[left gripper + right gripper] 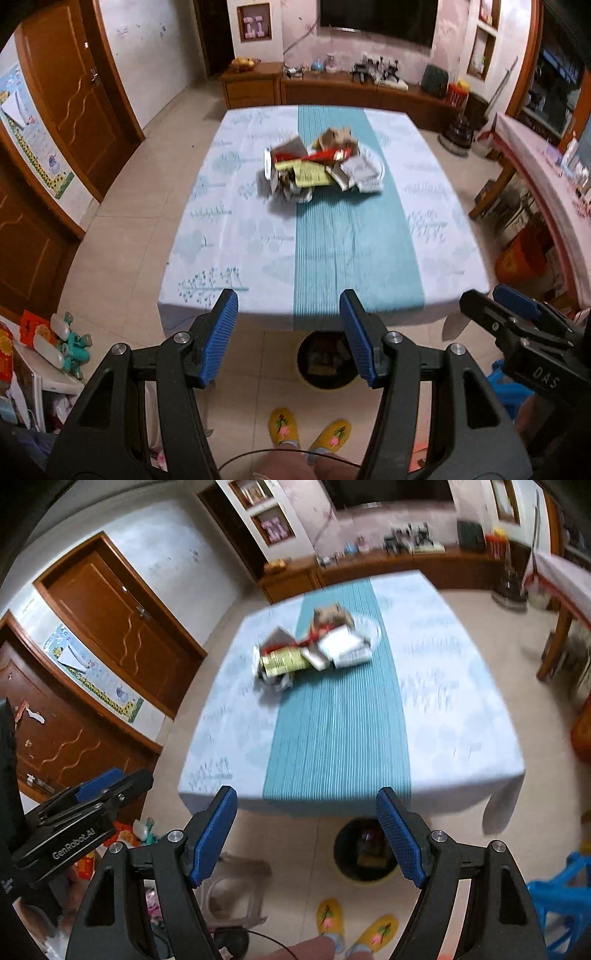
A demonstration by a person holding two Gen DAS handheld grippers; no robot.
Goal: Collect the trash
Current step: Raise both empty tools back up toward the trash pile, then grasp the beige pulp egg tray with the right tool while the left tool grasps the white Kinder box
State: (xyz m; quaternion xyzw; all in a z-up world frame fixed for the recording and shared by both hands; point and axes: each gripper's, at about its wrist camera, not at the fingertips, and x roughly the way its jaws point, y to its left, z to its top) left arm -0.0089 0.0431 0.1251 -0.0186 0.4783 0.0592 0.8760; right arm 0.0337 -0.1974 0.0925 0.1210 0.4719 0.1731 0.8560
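A heap of trash (pixel 321 164) (pixel 314 648) lies mid-table on a white and teal cloth: crumpled brown paper, red and yellow wrappers, white cartons, partly on a clear plate (pixel 376 162). A round black bin (pixel 327 360) (pixel 365 856) with some rubbish inside stands on the floor under the table's near edge. My left gripper (pixel 290 306) hangs high over that edge, open and empty. My right gripper (pixel 308 805) is beside it, also open and empty; it shows at the right of the left wrist view (pixel 487 299), and the left gripper (pixel 107 777) shows at the left of the right wrist view.
The table (pixel 229 236) (pixel 461 716) stands on a tiled floor. A person's feet in yellow slippers (pixel 306 432) (pixel 354 926) are below me. Wooden doors (pixel 74 122) stand left, a low cabinet (pixel 369 92) at the back, a second covered table (pixel 539 184) right, a blue stool (pixel 561 897) lower right.
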